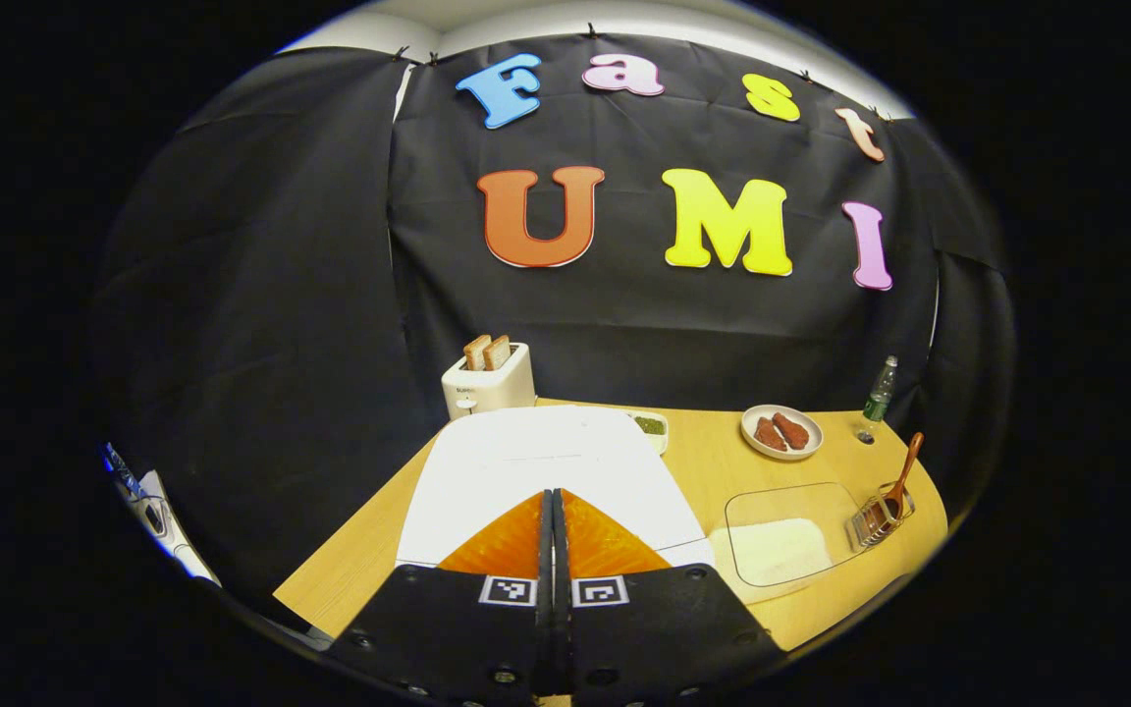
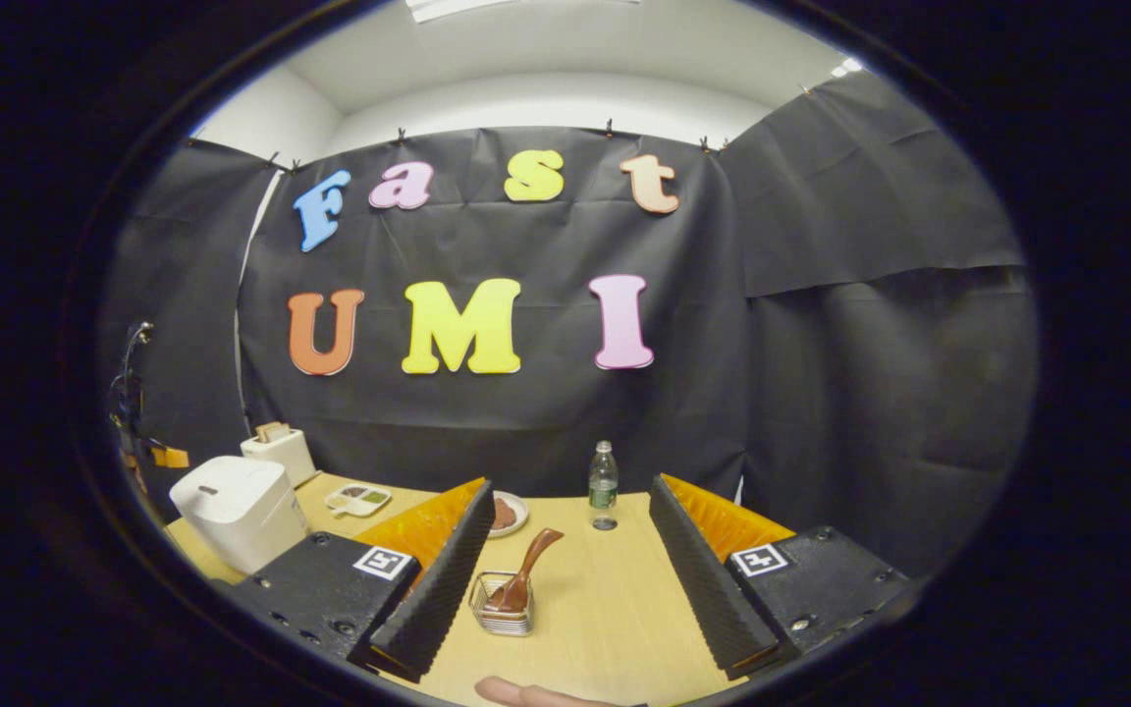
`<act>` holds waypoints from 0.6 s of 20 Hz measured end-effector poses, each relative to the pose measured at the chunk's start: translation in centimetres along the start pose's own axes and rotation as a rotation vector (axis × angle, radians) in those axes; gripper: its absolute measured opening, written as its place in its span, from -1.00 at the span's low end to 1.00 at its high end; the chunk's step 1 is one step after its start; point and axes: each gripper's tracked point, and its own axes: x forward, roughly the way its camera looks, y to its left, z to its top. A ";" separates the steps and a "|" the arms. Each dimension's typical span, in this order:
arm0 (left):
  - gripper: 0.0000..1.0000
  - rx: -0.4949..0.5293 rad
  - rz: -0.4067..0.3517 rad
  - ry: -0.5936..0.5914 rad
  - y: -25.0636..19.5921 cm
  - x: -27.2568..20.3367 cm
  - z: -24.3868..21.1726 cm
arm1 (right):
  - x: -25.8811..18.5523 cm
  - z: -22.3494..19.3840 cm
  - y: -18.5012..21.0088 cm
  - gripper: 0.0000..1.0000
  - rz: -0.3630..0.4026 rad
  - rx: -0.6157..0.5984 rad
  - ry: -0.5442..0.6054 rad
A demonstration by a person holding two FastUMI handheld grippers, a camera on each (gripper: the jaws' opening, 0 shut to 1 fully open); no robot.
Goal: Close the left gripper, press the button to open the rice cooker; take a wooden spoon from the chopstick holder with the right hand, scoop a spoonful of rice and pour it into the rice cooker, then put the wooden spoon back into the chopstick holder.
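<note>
My rice cooker [image 1: 546,471] sits with its white lid down flat, right under my left tool [image 1: 553,511], whose fingers are pressed together with nothing between them, so I judge the first bit done and the button press about to happen or under way; the lid is not open yet. I can't make out the button itself, since the tool's fingers cover the near edge of the lid. In the right gripper view the cooker [image 2: 232,511] stands closed at the far left of the table [image 2: 605,609]. The wooden spoon [image 2: 524,574] leans in the wire chopstick holder [image 2: 504,607], untouched, between the wide-apart fingers of my right tool [image 2: 565,579], which holds nothing. The clear tray of rice [image 1: 772,550] lies just right of the cooker, partly cut off at its near edge. Scooping, pouring and returning the spoon all remain.
</note>
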 end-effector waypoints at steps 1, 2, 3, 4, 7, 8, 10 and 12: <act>-1.00 0.004 0.005 0.019 0.0 0.3 -0.5 | 0.3 -0.4 -0.2 0.99 -0.001 0.000 0.004; -1.00 0.003 0.004 0.033 -0.1 0.7 -0.9 | 0.5 -0.6 -0.4 1.00 -0.004 0.002 0.010; -1.00 0.008 0.008 0.043 -0.1 1.3 -1.3 | 0.7 -1.0 -0.5 1.00 -0.004 0.005 0.014; -1.00 0.011 0.015 0.056 0.0 1.9 -1.6 | 0.8 -1.3 -0.6 1.00 -0.001 0.007 0.019; -1.00 0.003 0.016 0.088 -0.1 3.2 -2.7 | 1.2 -1.7 -0.7 0.99 0.018 0.023 0.020; -1.00 -0.001 0.018 0.098 -0.1 3.6 -3.2 | 1.2 -1.8 -0.8 1.00 0.022 0.032 0.022; -1.00 -0.007 0.022 0.113 -0.2 3.5 -3.8 | 1.3 -2.1 -1.3 1.00 0.018 0.031 0.023; -1.00 -0.018 0.031 0.124 -0.1 3.5 -4.3 | 1.3 -1.7 -1.3 1.00 0.028 0.025 0.006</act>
